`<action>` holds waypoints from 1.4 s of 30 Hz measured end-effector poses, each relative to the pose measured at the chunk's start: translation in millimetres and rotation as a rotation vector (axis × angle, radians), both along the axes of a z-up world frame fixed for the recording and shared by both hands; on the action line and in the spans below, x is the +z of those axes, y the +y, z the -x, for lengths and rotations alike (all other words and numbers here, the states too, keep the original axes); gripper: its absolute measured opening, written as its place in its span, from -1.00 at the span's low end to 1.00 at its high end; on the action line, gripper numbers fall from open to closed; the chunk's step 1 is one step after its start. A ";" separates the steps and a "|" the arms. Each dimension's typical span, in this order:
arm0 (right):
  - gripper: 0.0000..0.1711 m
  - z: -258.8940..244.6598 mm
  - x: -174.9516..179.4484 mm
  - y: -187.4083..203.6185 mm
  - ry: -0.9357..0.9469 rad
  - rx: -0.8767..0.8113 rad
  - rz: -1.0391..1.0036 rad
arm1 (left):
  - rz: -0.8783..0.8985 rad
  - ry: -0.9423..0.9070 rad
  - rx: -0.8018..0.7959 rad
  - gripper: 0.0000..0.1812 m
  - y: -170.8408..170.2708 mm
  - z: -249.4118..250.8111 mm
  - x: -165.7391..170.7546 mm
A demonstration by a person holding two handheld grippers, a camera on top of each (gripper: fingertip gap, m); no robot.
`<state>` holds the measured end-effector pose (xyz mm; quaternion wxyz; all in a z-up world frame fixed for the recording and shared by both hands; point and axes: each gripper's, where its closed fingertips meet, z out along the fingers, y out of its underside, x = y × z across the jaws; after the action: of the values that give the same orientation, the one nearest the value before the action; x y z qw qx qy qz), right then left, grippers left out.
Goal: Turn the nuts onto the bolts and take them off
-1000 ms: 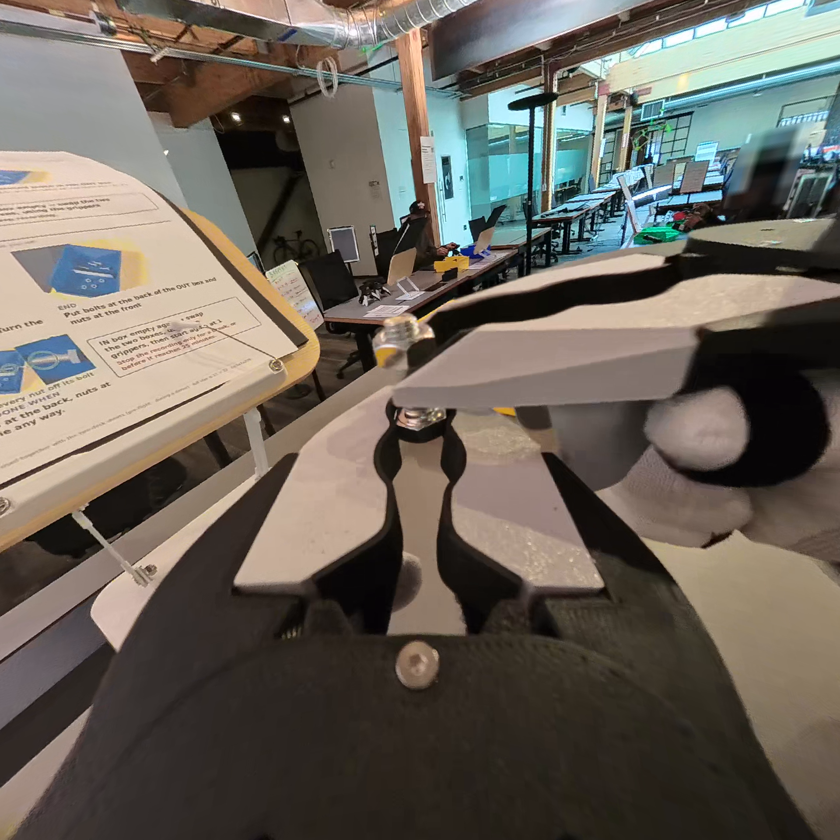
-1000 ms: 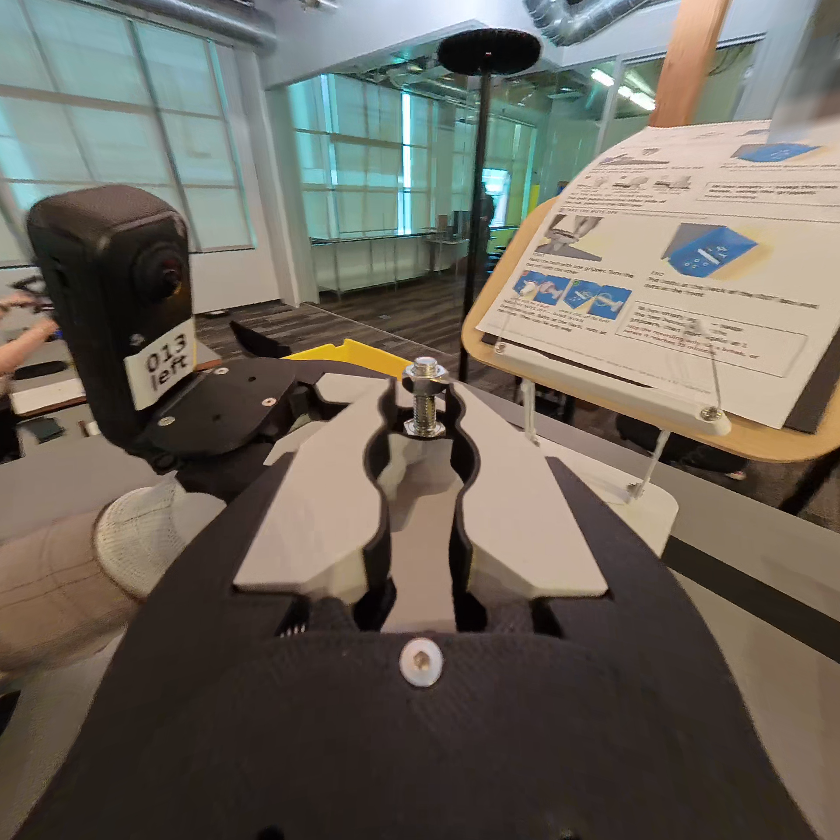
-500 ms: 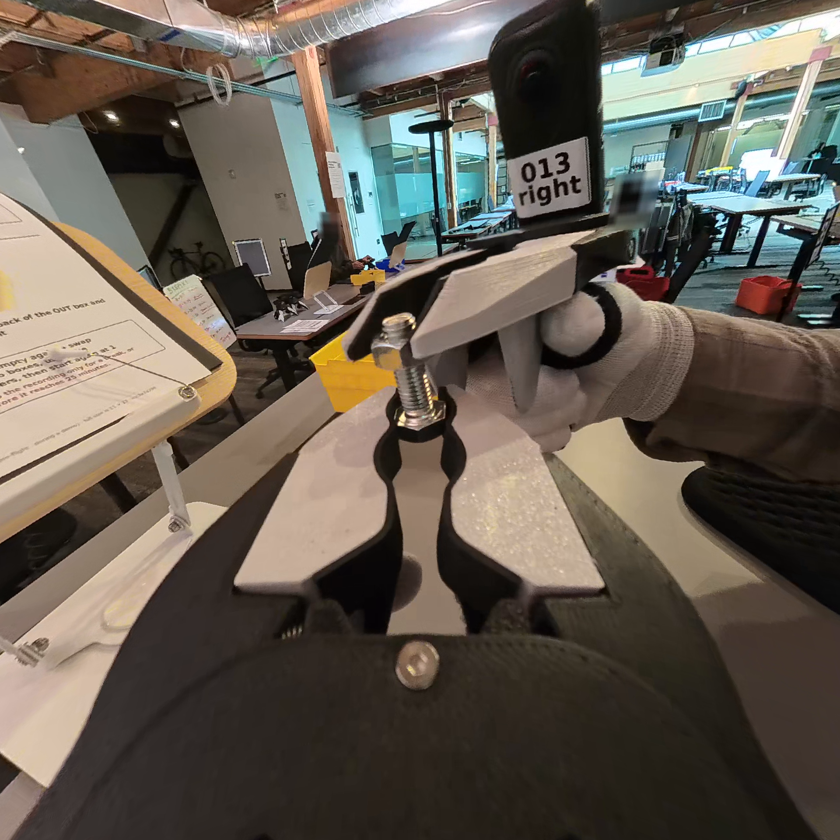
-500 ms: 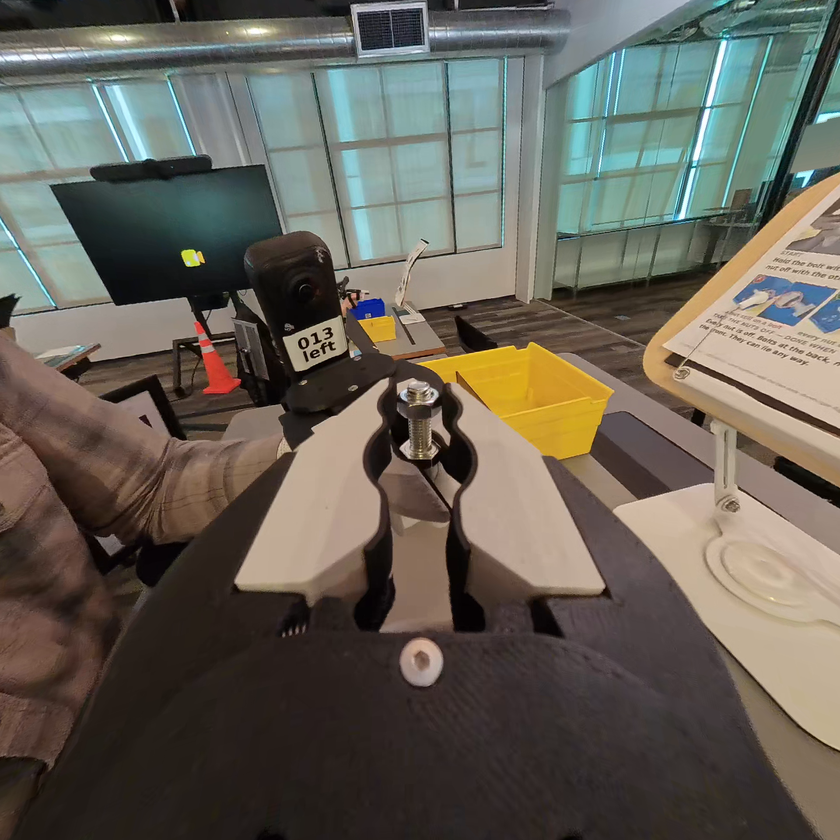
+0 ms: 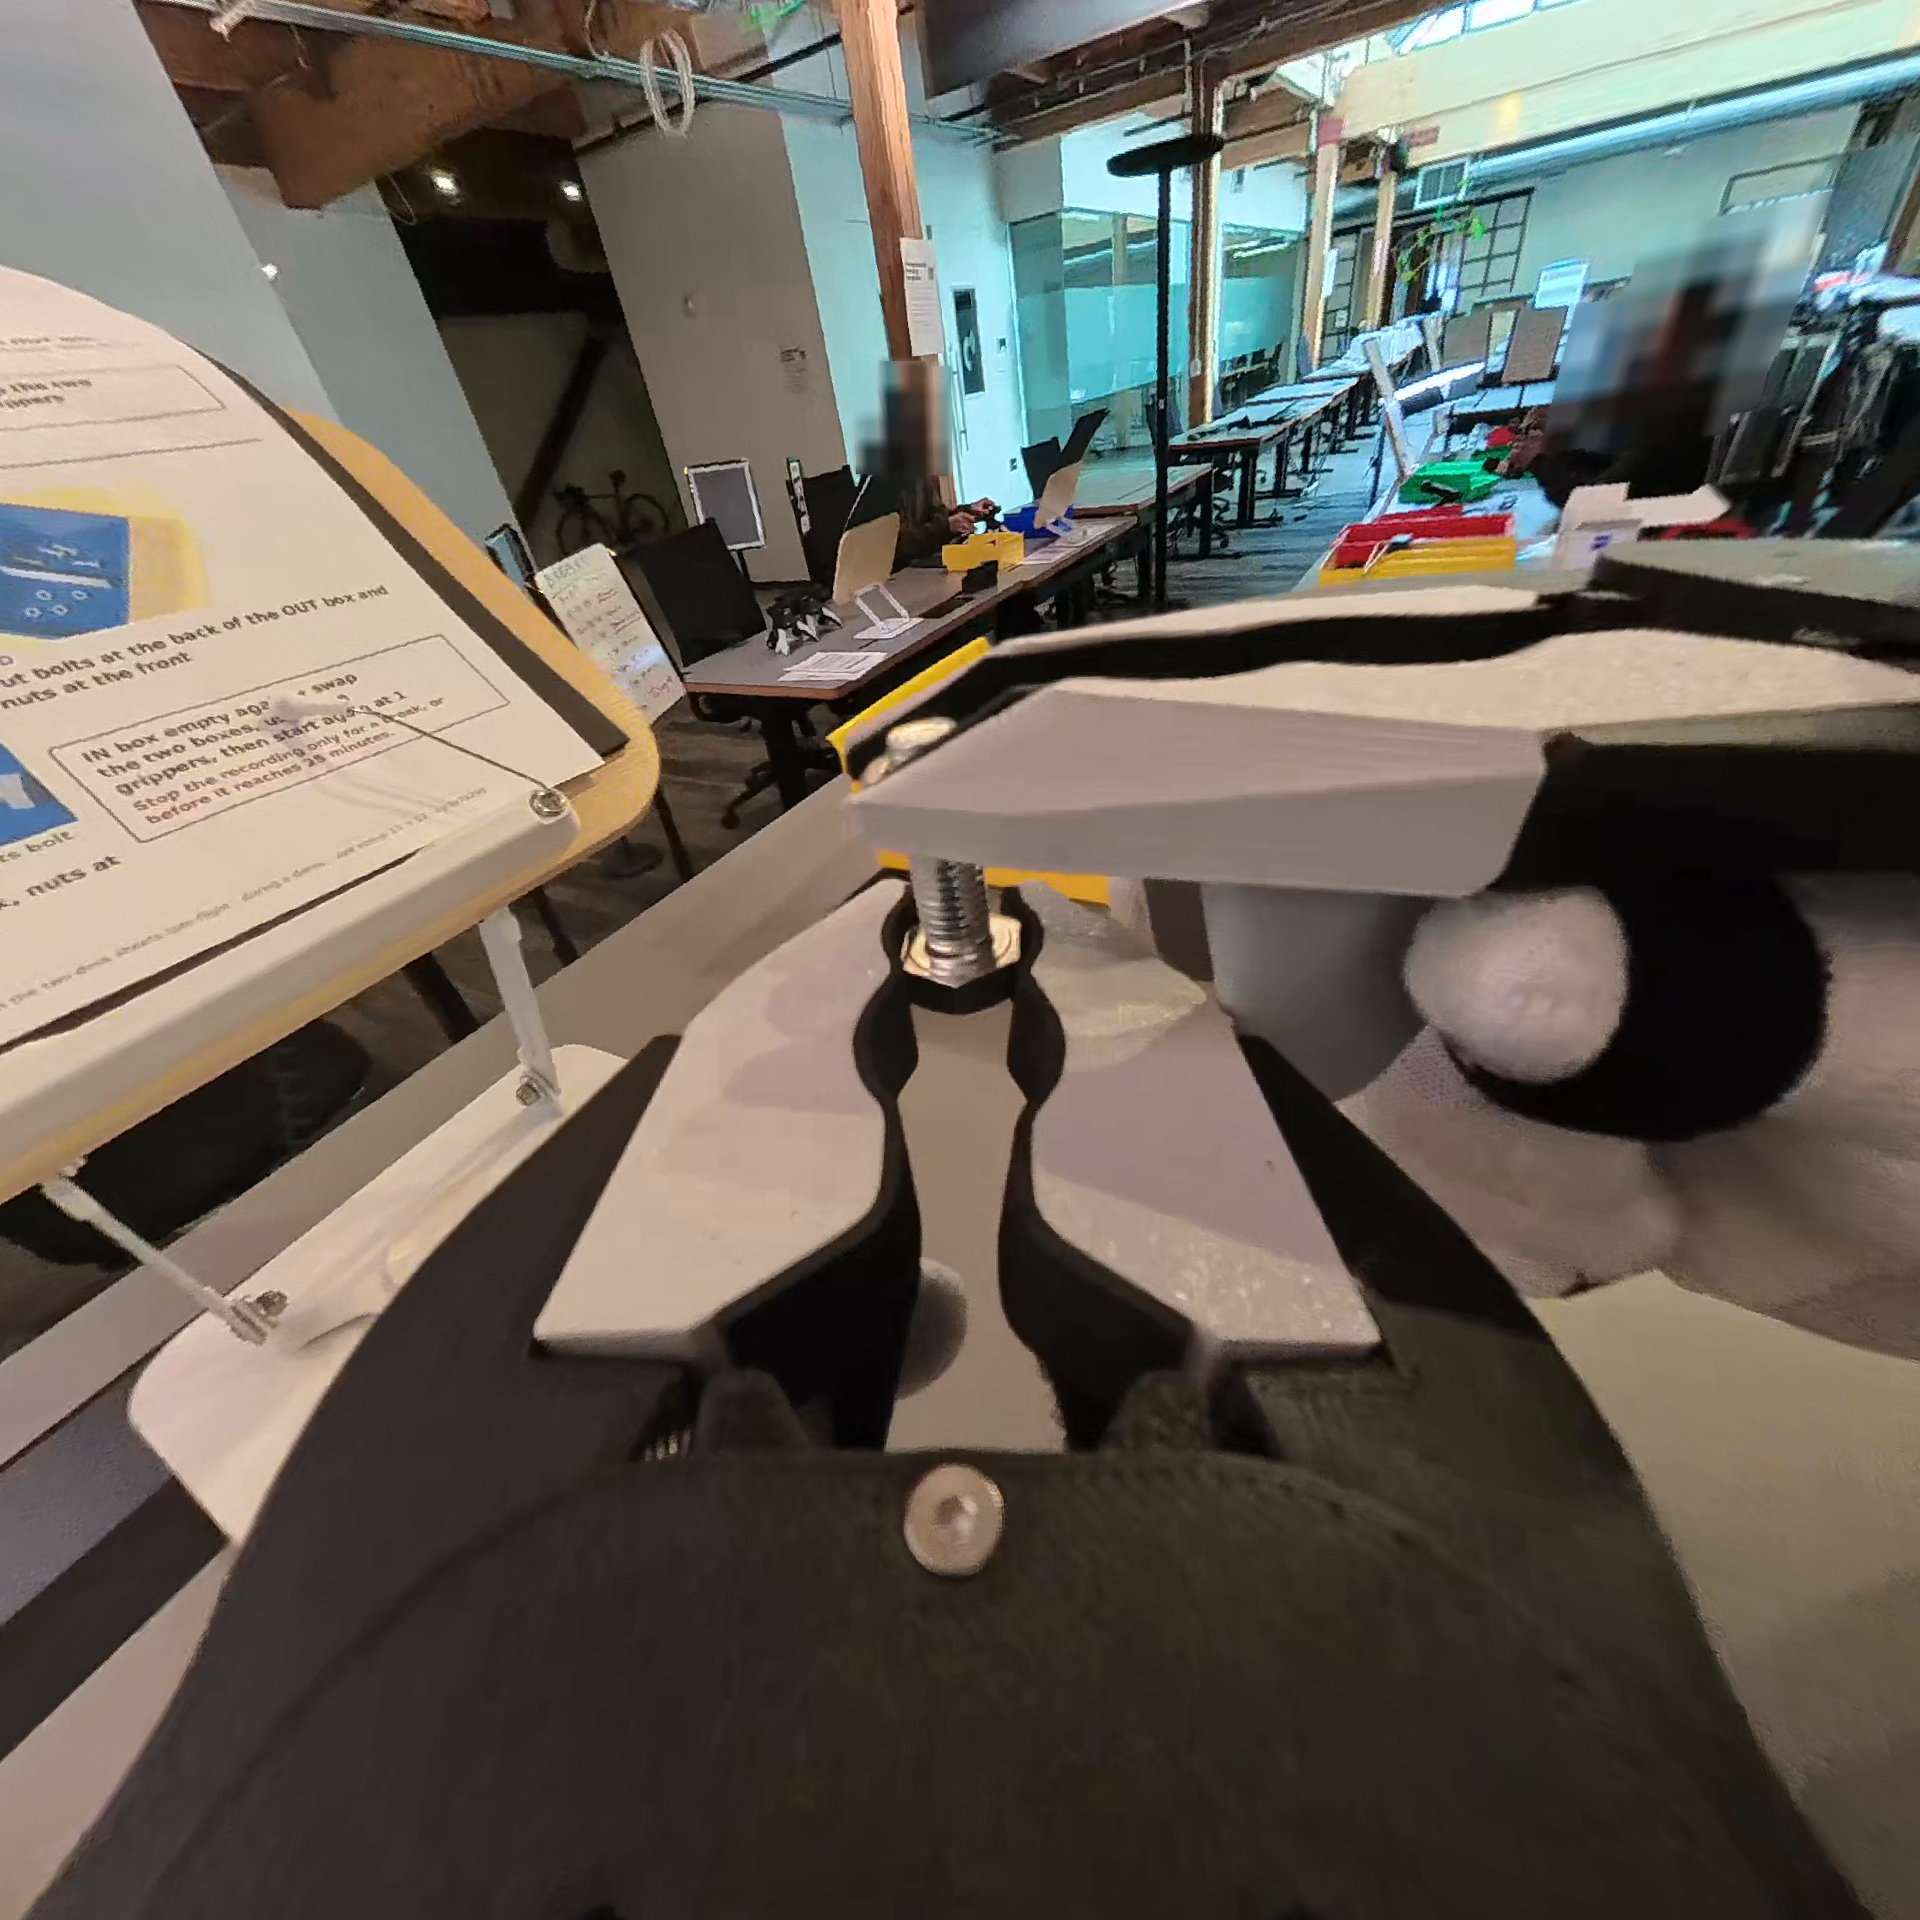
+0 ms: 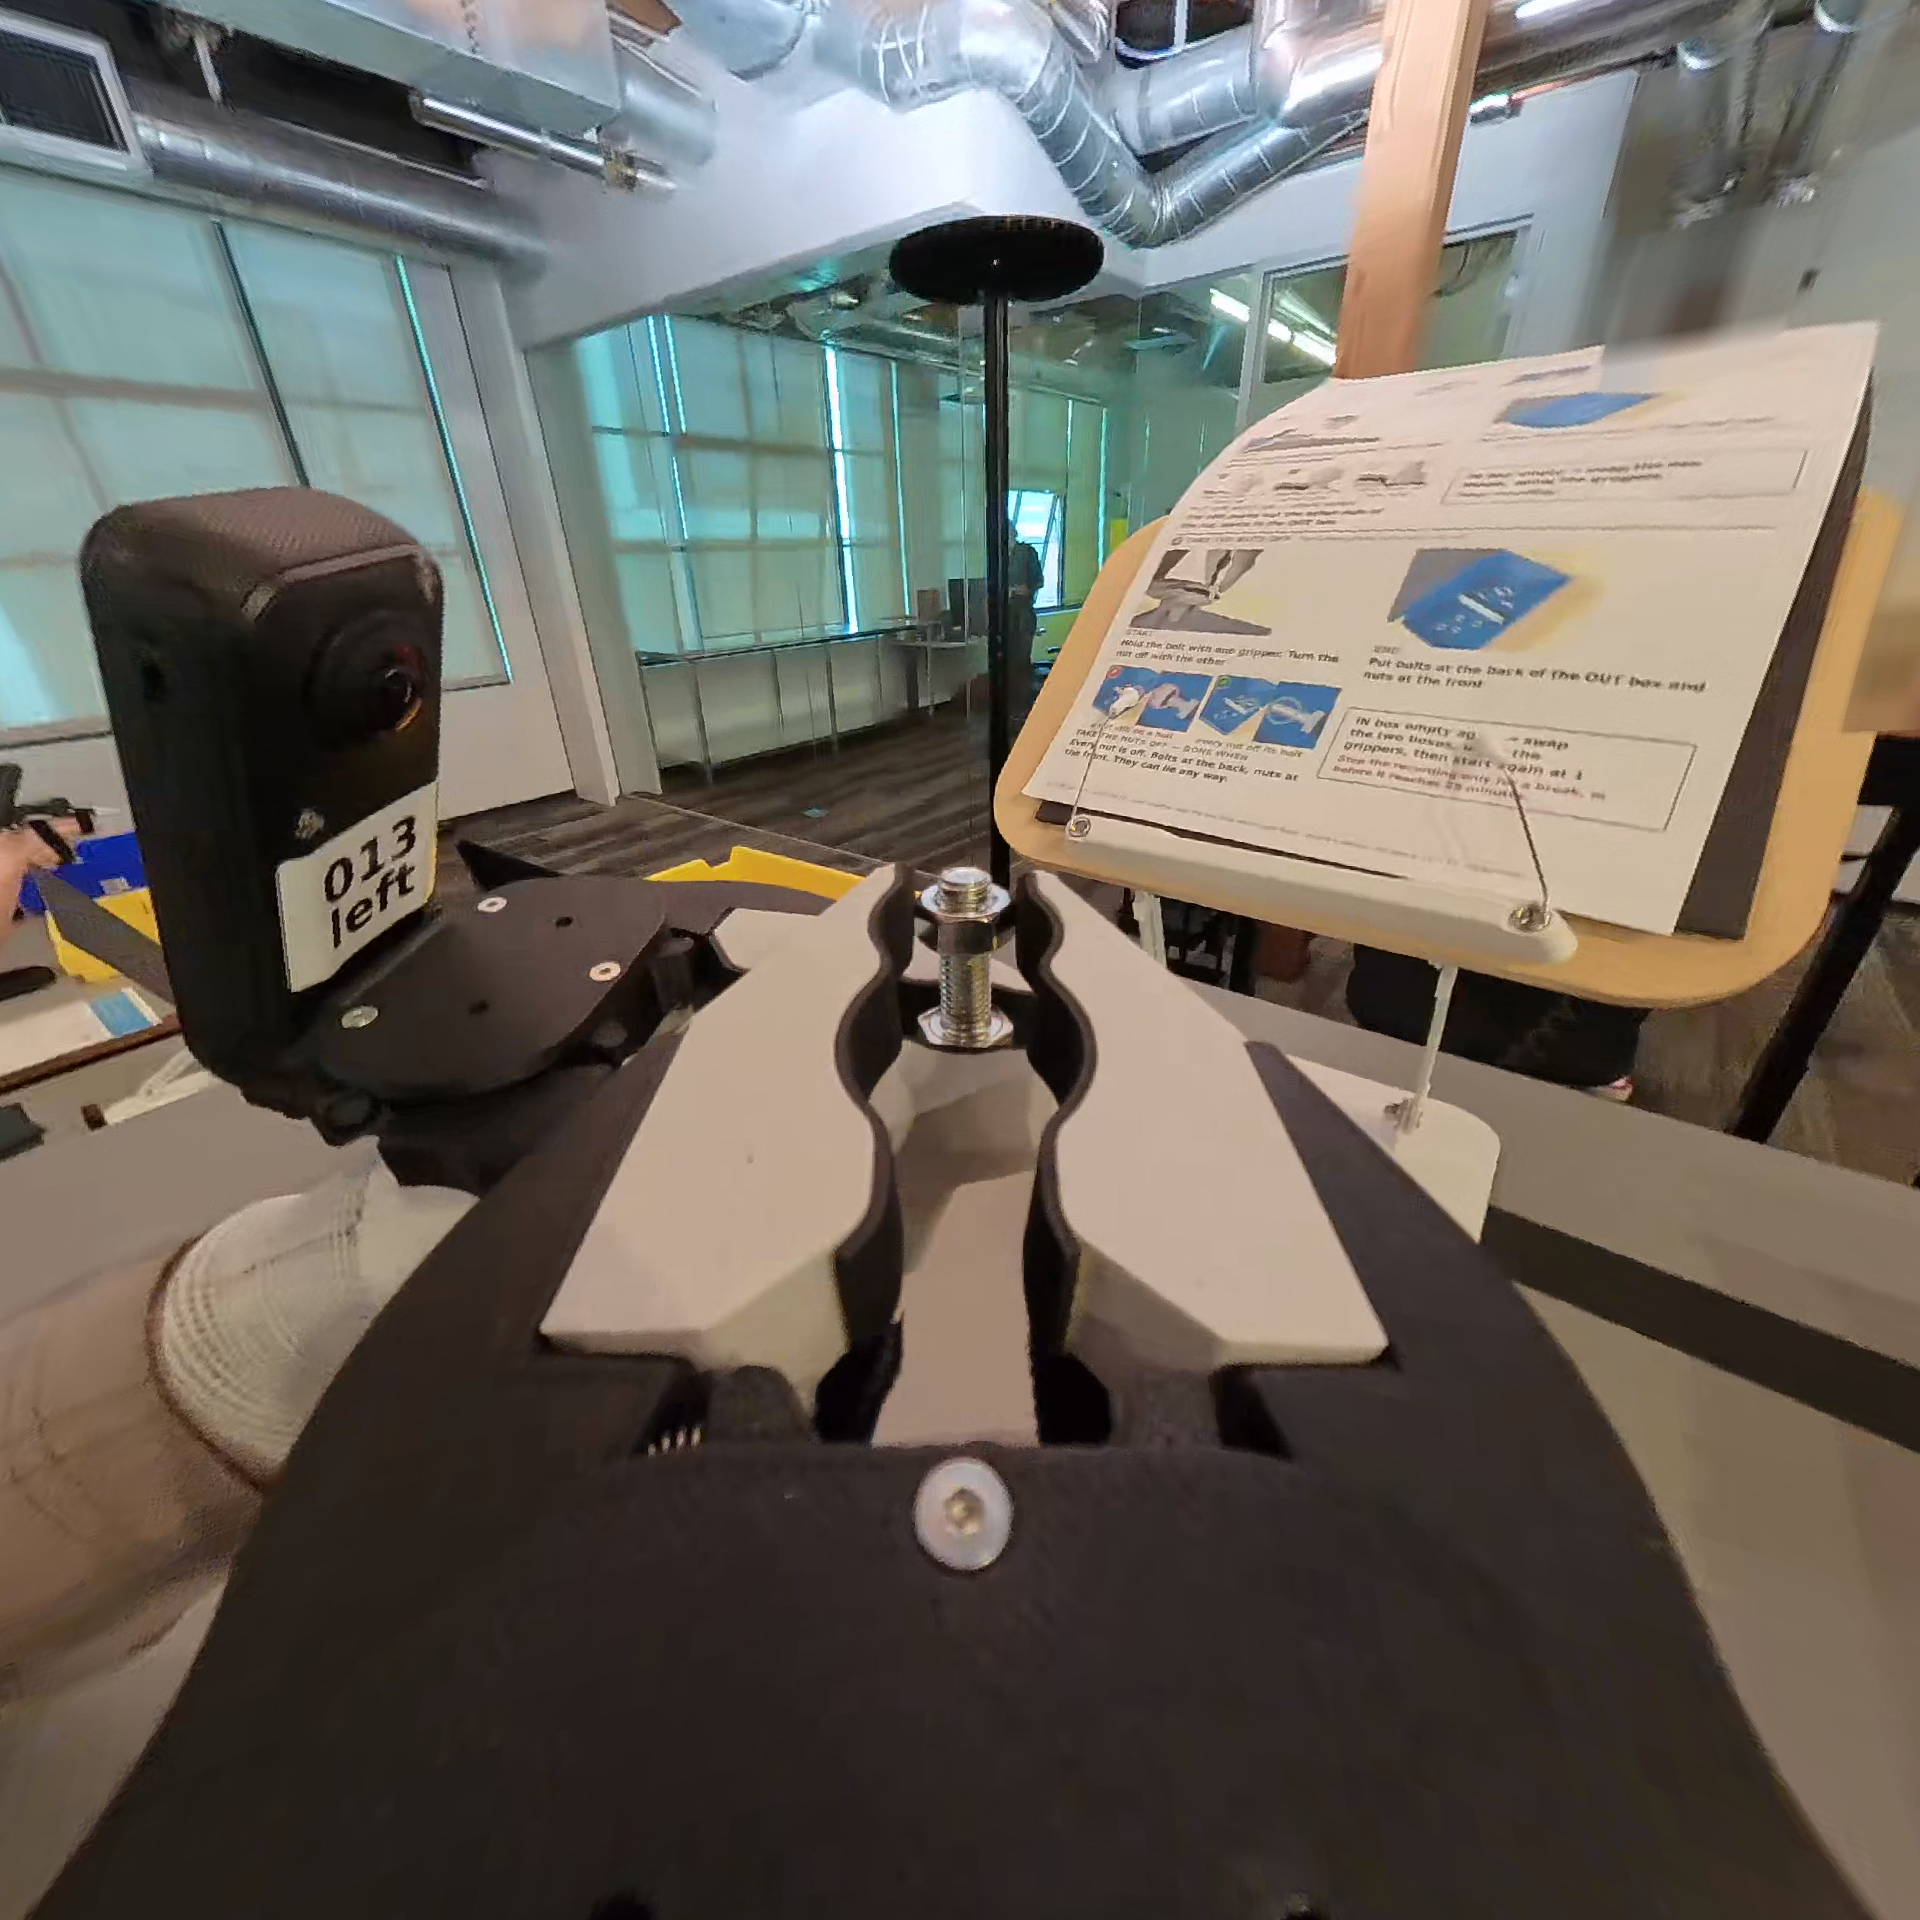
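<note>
Steel thread shows between the two claws: the bolt (image 5: 948,902) stands upright above the grey worktop (image 5: 1714,1455), well clear of its surface. The left claw (image 5: 961,971) is clenched on the hex end at the bottom (image 5: 954,961), held at the very tips of its pale fingers (image 5: 769,1122). The right claw (image 6: 961,925) comes in level from the side and is clenched on the top hex piece (image 6: 964,902); whether that piece is the nut or the bolt's head cannot be told. A white-gloved hand (image 5: 1538,1049) holds the right claw. A tilted sheet stand (image 6: 1455,675) rises close on one side, its white foot (image 5: 312,1340) near the worktop's far edge. A yellow bin (image 5: 914,717) sits just behind the claws. Toward the viewer the worktop lies bare.
</note>
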<state>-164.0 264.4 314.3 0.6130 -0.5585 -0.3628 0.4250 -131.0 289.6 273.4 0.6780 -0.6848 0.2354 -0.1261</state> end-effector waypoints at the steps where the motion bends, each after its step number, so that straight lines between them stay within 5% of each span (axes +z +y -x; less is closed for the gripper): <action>1: -0.80 -0.4 -1.0 0.7 -0.003 0.005 0.007 | 0.001 0.007 0.000 -0.85 0.3 -0.6 -1.1; 3: -0.78 -1.5 -0.9 -0.4 -0.026 0.037 -0.001 | 0.002 -0.008 -0.023 -0.85 -1.1 -3.9 -1.2; 4: -0.52 -1.7 2.6 -4.9 -0.024 0.087 -0.010 | 0.001 -0.009 -0.035 -0.85 -2.0 -5.4 -0.8; 8: -0.35 -6.2 9.1 -33.7 -0.088 0.429 -0.062 | -0.006 -0.032 -0.130 -0.85 -11.3 -13.3 4.9; 13: -0.42 -23.7 6.6 -24.1 -0.093 0.675 -0.086 | -0.028 -0.038 -0.243 -0.84 -26.2 -23.3 12.2; 20: -0.80 -29.1 5.0 -34.6 -0.085 0.935 -0.004 | -0.019 -0.025 -0.304 -0.85 -31.7 -32.2 8.2; 25: -0.81 -18.3 1.7 -22.6 -0.101 0.819 -0.003 | -0.006 -0.030 -0.209 -0.85 -18.8 -18.5 4.8; 34: -0.81 1.8 -27.0 16.6 -0.100 0.069 -0.006 | 0.039 0.072 0.152 -0.85 18.6 14.3 -26.5; 40: -0.78 6.6 -30.7 17.1 -0.097 0.034 0.030 | 0.035 0.071 0.170 -0.85 20.4 20.2 -29.2; 42: -0.43 4.7 -26.0 15.3 -0.116 0.042 -0.002 | 0.031 0.074 0.167 -0.85 19.1 19.2 -26.6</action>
<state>-168.7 279.7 288.3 0.5826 -0.5738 -0.4100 0.4041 -150.2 308.7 246.8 0.6662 -0.7168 0.2003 -0.0474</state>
